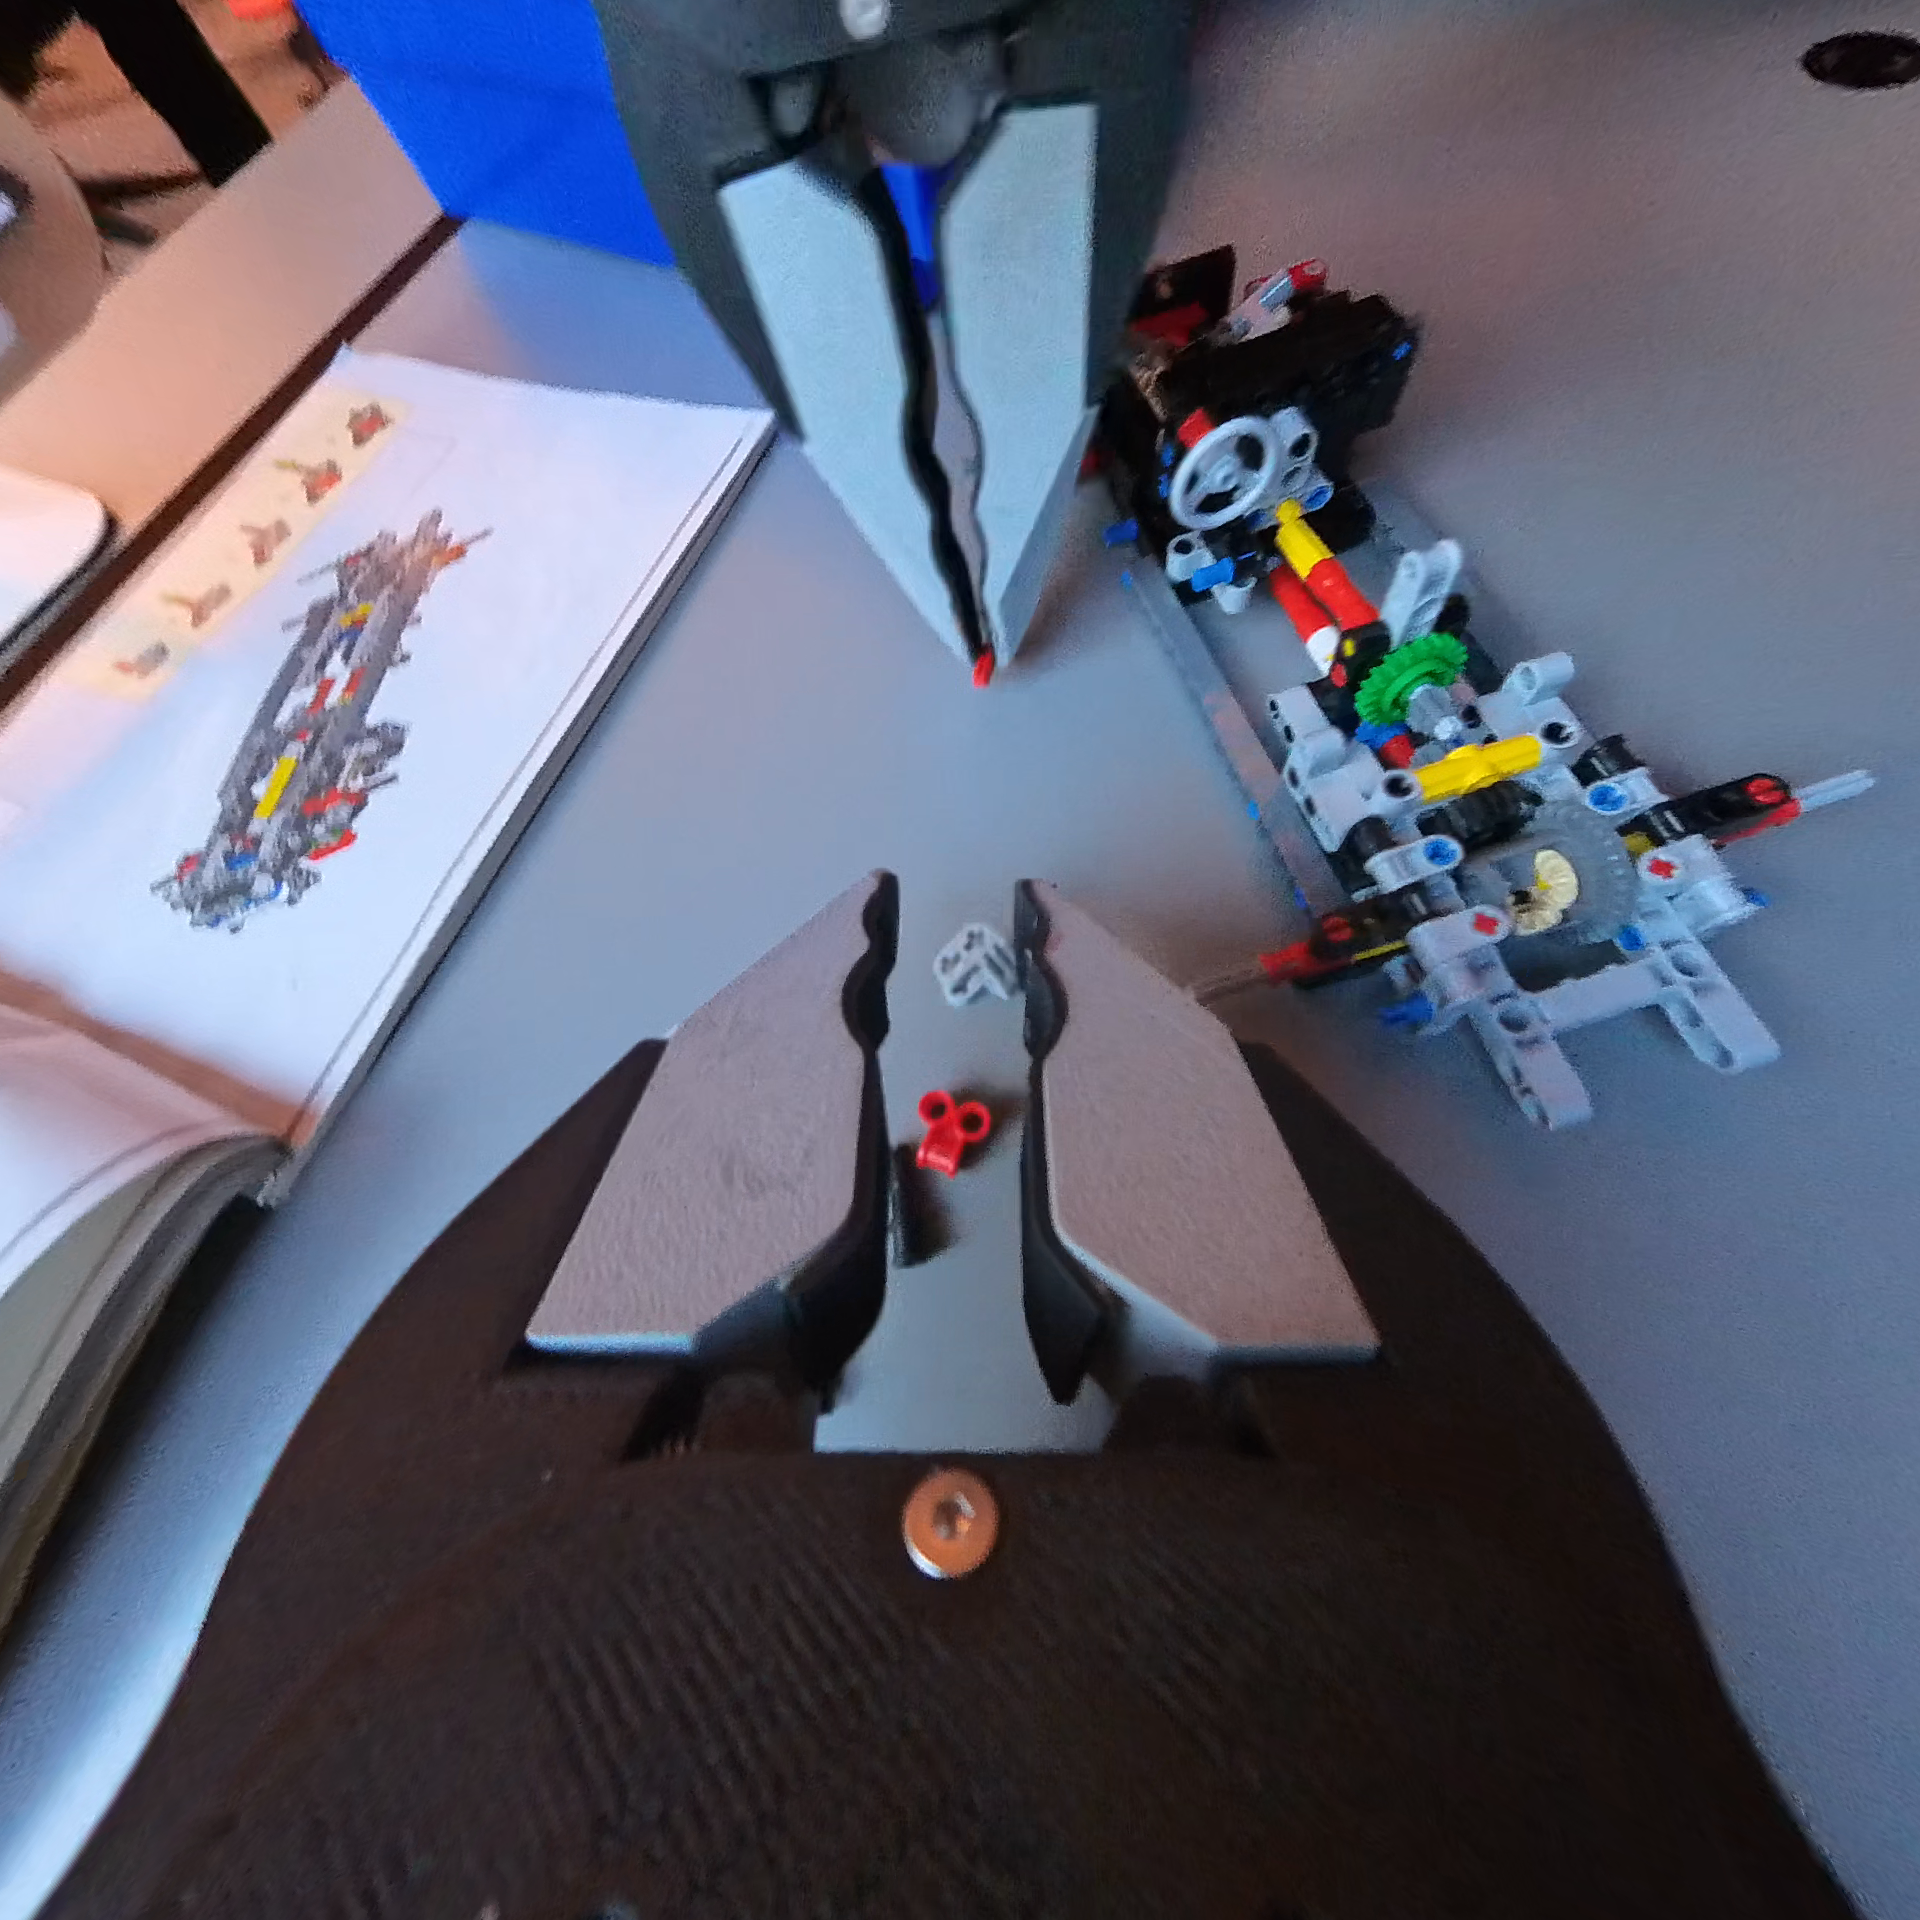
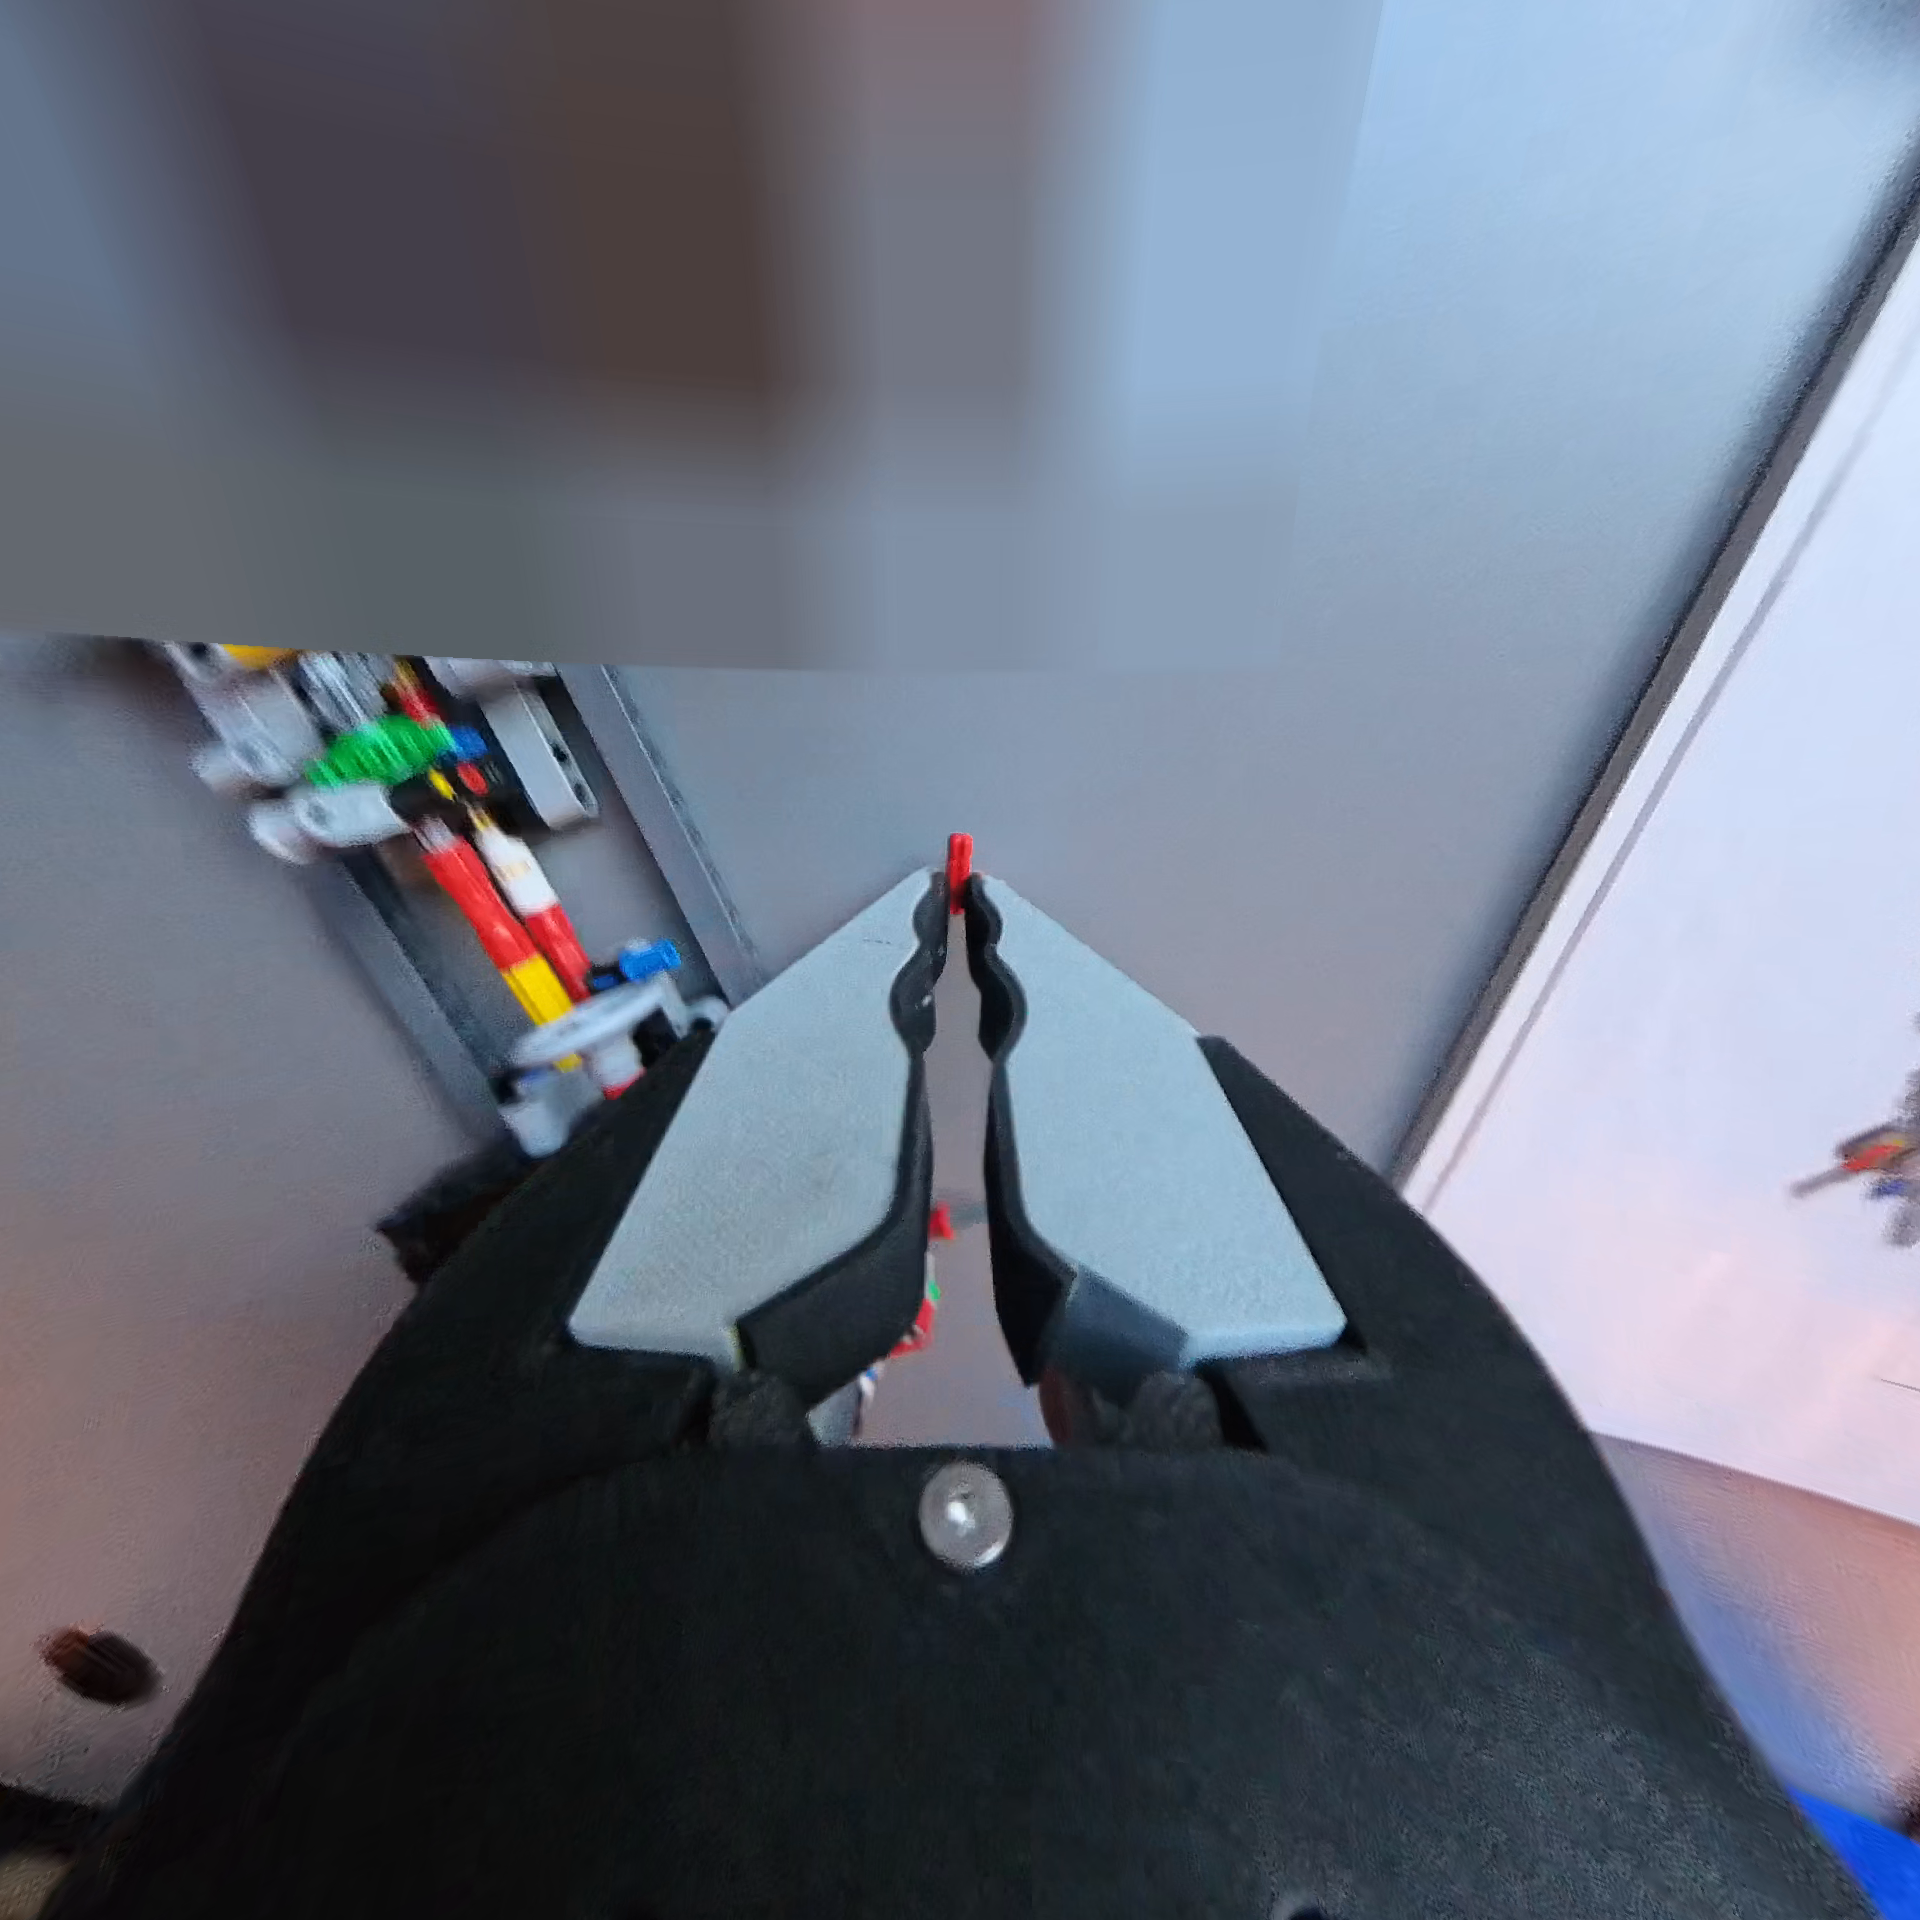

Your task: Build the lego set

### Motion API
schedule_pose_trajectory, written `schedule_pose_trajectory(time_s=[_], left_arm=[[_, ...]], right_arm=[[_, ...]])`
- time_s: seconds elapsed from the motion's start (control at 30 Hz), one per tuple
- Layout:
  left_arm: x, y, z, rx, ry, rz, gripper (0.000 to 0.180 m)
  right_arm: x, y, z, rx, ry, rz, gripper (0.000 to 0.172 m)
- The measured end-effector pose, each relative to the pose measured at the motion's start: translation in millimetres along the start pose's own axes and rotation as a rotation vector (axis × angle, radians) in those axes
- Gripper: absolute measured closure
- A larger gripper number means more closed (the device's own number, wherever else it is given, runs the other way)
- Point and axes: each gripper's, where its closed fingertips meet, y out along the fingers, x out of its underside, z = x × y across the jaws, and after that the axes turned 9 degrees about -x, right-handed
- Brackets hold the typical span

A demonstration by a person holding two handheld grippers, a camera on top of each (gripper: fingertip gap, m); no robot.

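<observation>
Clearance between booklet edge (image 1: 582, 665) and model (image 1: 1455, 727)

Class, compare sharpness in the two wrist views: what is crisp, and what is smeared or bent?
Left wrist view: small red connector fairly crisp; instruction booklet soft, wide-angle edges bent. Right wrist view: red pin between the fingertips sharp; brick-built chassis motion-smeared; an overlaid blur patch fills the upper part.

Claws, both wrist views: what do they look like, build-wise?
Both match. The left claw and the right claw each have a black, ribbed, printed-looking body that fans out wide, with one silver screw on the centreline. The two fingers are flat grey wedges tapering to a point, lined with wavy black pads. No cables, markings or sleeves visible.
</observation>
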Motion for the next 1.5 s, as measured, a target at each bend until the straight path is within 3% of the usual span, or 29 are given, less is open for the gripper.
schedule_pose_trajectory(time_s=[0.13,0.23,0.87,1.0,1.23,1.4,1.5], left_arm=[[-10,7,11,-0.053,0.19,0.037,0.158],[-8,11,16,-0.093,0.321,0.034,0.162],[-20,7,23,-0.198,0.532,0.08,0.177],[-26,2,15,-0.219,0.451,0.102,0.178],[-52,-16,-2,-0.148,0.056,0.257,0.178],[-53,-17,-2,-0.096,-0.011,0.278,0.178],[-58,-21,4,-0.065,-0.014,0.303,0.178]], right_arm=[[-28,-6,-17,-0.143,0.156,0.184,0.172],[-41,-9,-25,-0.215,0.215,0.238,0.172],[-67,-17,-41,-0.474,0.415,0.362,0.172],[-73,-27,-37,-0.449,0.44,0.45,0.171],[-87,-70,-32,-0.081,0.379,0.819,0.159],[-85,-82,-36,0.051,0.379,0.932,0.166],[-86,-83,-39,0.111,0.318,0.91,0.172]])
